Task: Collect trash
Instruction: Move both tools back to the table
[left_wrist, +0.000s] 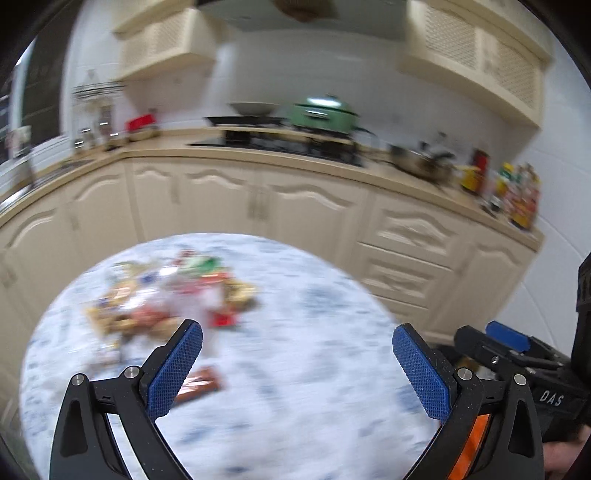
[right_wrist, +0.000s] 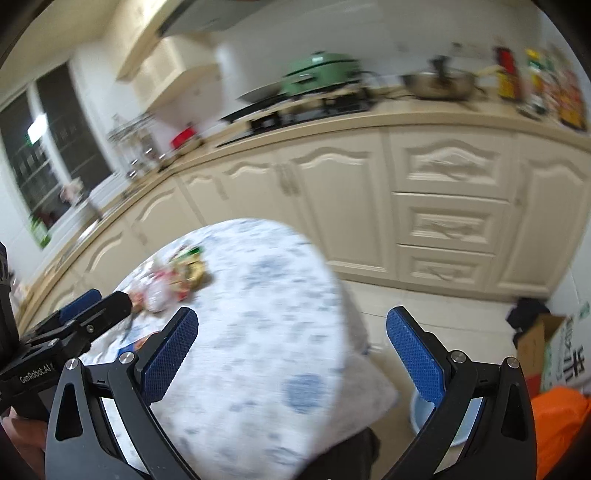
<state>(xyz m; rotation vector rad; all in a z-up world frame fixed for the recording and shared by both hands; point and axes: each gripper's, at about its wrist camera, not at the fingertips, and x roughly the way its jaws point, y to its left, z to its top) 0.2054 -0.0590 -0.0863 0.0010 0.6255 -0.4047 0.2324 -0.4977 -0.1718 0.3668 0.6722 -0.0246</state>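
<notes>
A blurred pile of colourful wrappers (left_wrist: 166, 295) lies on the far left part of a round table with a white and blue cloth (left_wrist: 295, 369). One orange-brown wrapper (left_wrist: 197, 386) lies apart, close to my left gripper's left finger. My left gripper (left_wrist: 297, 369) is open and empty above the table. My right gripper (right_wrist: 291, 356) is open and empty over the table's right edge (right_wrist: 332, 295). The pile also shows in the right wrist view (right_wrist: 173, 280). A pale blue bin (right_wrist: 424, 417) stands on the floor beside the table.
Cream kitchen cabinets (left_wrist: 258, 206) curve behind the table, with a hob and a green pot (left_wrist: 321, 114) on the counter. On the floor at the right are a cardboard box (right_wrist: 535, 347), a printed box and an orange bag (right_wrist: 557, 424). The right gripper's body (left_wrist: 517, 354) appears at the left view's right edge.
</notes>
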